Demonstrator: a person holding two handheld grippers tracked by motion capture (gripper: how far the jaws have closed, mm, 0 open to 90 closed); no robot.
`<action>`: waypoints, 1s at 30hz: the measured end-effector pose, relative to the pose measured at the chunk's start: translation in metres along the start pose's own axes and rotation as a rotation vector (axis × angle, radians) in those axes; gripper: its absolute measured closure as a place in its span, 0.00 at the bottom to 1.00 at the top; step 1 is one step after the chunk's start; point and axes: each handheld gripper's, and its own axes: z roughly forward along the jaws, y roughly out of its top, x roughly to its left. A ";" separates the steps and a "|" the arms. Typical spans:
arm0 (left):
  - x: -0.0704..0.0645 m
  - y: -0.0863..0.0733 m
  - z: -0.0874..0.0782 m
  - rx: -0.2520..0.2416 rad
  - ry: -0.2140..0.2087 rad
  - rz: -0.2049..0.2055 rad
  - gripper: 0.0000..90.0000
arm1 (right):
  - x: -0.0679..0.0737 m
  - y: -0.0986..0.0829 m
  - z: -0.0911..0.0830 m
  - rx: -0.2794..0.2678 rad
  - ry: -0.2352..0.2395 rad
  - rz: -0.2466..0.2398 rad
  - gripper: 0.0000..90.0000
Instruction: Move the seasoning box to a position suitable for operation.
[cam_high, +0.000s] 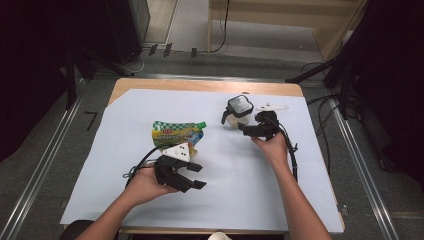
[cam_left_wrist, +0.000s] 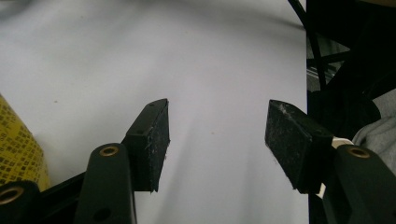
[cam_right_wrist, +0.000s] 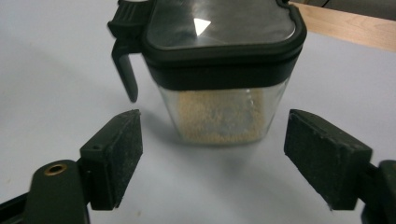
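- Left gripper (cam_high: 192, 176): held in left hand (cam_high: 145, 184) near table front edge, jaws spread wide, nothing between them. Grey plate (cam_high: 177, 151) on top, cable (cam_high: 140, 164) looping off to the left.
- Left gripper view: 2 black pads (cam_left_wrist: 152, 142) well apart over bare white sheet (cam_left_wrist: 210, 56); yellow patterned corner of pouch (cam_left_wrist: 16, 149) at lower left edge.
- Pouch (cam_high: 176, 134): lying flat on sheet just beyond left gripper, green-checked top edge, green cap pointing right. Near edge partly hidden behind grey plate.
- White sheet (cam_high: 225, 185): covers most of table (cam_high: 200, 86); bare wood strip visible along far edge.
- Right gripper (cam_high: 250, 130): held in right hand (cam_high: 272, 147) at mid-right of sheet, pointing left and away toward jar. Jaws open, gripping nothing.
- Right gripper view: 2 pads (cam_right_wrist: 119, 156) apart, short of jar (cam_right_wrist: 219, 70), not touching; jar centred ahead of the gap.
- Jar (cam_high: 238, 111): upright on sheet, far right-centre, just beyond right gripper. Clear body, black lid with glossy top, black handle on left side. Tan granules fill the lower part.
- White spoon-like piece (cam_high: 271, 106): flat on sheet just right of jar, near far edge. Exact type cannot be told.
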 end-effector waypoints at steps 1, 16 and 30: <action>0.000 0.000 0.001 0.003 -0.003 0.003 0.46 | 0.000 0.001 0.003 -0.002 -0.004 0.004 0.21; -0.002 0.001 0.005 0.014 -0.020 0.007 0.46 | -0.002 0.003 0.046 -0.069 -0.026 0.008 0.15; -0.003 0.001 0.005 0.008 -0.028 0.011 0.46 | 0.004 0.008 0.065 -0.113 -0.079 -0.013 0.16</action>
